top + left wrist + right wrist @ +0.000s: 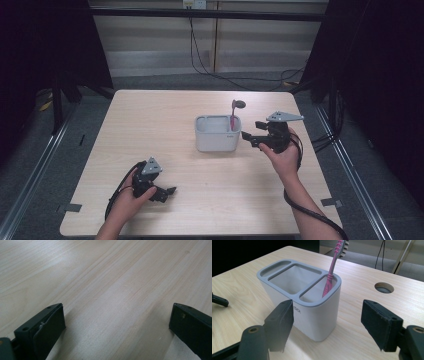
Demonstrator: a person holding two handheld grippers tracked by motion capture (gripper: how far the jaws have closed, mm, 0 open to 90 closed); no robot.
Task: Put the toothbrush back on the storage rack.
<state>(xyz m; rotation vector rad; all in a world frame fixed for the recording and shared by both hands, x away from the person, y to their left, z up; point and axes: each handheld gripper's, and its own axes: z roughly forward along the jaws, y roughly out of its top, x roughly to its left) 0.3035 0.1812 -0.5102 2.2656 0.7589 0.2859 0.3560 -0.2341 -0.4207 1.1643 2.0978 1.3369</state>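
brush (331,272): upright, leaning a little, in the end slot of the holder (216,140) nearest the right gripper | holder: mid-table (165,115) | right gripper (251,136): just beside holder, jaws wide, nothing between | left gripper (169,194): low over near table, well apart, jaws wide, empty

A holder (216,133) with three slots stands on the table (150,125), a bit right of the middle. A toothbrush (234,116) stands upright in its right end slot, head up. The right gripper (251,136) is just right of the holder, jaws toward it. The left gripper (167,194) is on the table near the front left, well apart from the holder.
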